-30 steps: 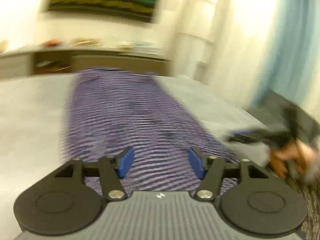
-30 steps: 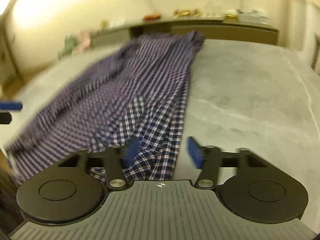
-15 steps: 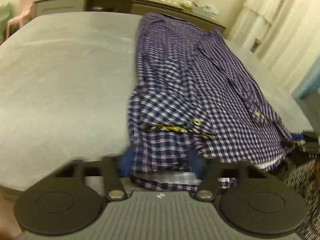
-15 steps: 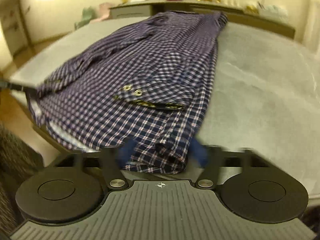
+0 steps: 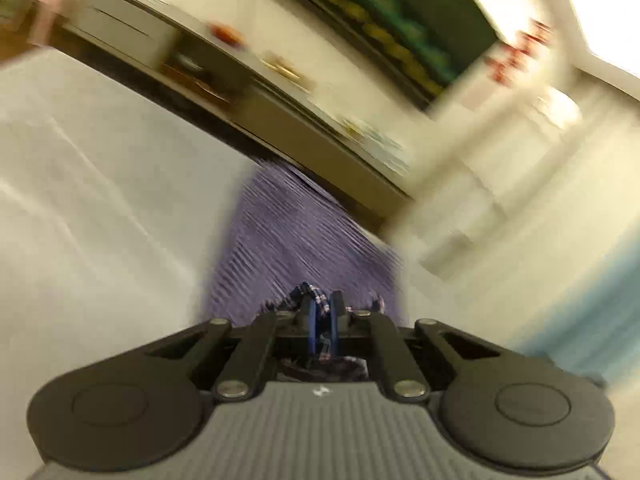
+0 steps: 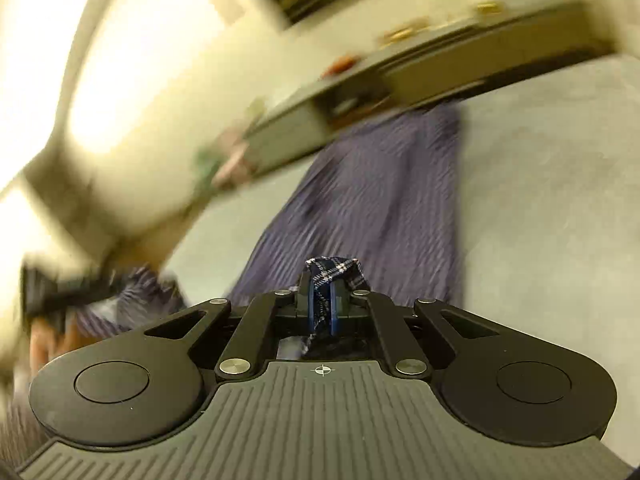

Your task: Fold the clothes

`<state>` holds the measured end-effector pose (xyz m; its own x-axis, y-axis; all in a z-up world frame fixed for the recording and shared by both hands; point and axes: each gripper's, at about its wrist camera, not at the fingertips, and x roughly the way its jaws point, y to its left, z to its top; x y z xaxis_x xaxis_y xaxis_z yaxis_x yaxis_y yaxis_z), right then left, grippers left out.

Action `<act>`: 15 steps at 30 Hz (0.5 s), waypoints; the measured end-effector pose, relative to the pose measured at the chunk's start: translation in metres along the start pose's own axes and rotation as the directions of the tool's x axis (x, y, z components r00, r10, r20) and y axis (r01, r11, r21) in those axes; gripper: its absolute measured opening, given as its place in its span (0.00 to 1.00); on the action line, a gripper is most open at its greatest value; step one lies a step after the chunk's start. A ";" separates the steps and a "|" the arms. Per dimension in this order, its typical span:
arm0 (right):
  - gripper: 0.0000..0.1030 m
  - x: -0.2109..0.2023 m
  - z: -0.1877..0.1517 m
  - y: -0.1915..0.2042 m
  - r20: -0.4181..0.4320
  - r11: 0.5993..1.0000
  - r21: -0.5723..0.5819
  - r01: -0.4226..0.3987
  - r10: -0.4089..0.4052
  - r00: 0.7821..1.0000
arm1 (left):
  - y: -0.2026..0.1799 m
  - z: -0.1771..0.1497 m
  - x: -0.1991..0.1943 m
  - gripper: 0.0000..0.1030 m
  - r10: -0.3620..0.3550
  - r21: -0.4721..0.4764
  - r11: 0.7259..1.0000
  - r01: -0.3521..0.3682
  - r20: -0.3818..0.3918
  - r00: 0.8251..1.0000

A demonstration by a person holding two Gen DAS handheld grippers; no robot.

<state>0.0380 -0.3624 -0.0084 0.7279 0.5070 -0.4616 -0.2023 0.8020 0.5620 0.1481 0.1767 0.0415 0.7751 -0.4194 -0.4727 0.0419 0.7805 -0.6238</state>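
Both views are heavily motion-blurred and tilted, so background detail is unreliable: a long sideboard (image 5: 280, 112) along the far wall carries small objects that read only as coloured smears, and a dark framed panel (image 5: 384, 20) above it shows green and yellow bands with no legible content. In the right wrist view, the lower left corner contains a dark shape and a patch of a person's hand (image 6: 44, 344), too smeared to resolve, and it cannot be confirmed what that dark shape is. The far end of the shirt (image 6: 376, 200) is blurred into purple streaks in both views; its collar, buttons and sleeves cannot be made out, and its near edge is hidden behind each gripper body. The shirt is a dark blue and white checked garment lying lengthwise on a pale grey table (image 6: 552, 184), stretching from the grippers toward the sideboard. The check pattern is sharp only at the pinched folds. The left gripper (image 5: 322, 320) has its blue pads drawn almost together, clamping a small bunched fold of the checked fabric that pokes up above the tips. The right gripper (image 6: 322, 308) is likewise closed down to a narrow gap on a fold of the same shirt, which arches over the fingertips and hangs down between them.
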 end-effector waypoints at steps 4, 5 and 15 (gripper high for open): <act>0.47 0.048 0.018 -0.048 -0.022 0.964 0.236 0.121 -0.119 0.993 | 0.036 -0.004 0.046 0.20 0.078 -0.162 0.984 -0.079 -0.010 0.997; 0.47 0.054 0.019 -0.051 -0.029 0.961 0.254 0.110 -0.106 0.994 | 0.036 -0.004 0.050 0.26 0.053 -0.176 0.983 -0.051 0.004 0.999; 0.75 0.094 -0.020 0.045 -0.044 0.835 -0.508 0.210 -0.268 0.962 | 0.013 -0.018 0.022 0.62 0.178 0.110 0.978 -0.176 -0.006 0.984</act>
<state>0.0842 -0.2727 -0.0401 0.7257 0.2867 -0.6254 -0.3494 0.9367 0.0240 0.1550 0.1695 0.0117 0.7663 -0.2766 -0.5799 -0.0261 0.8884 -0.4583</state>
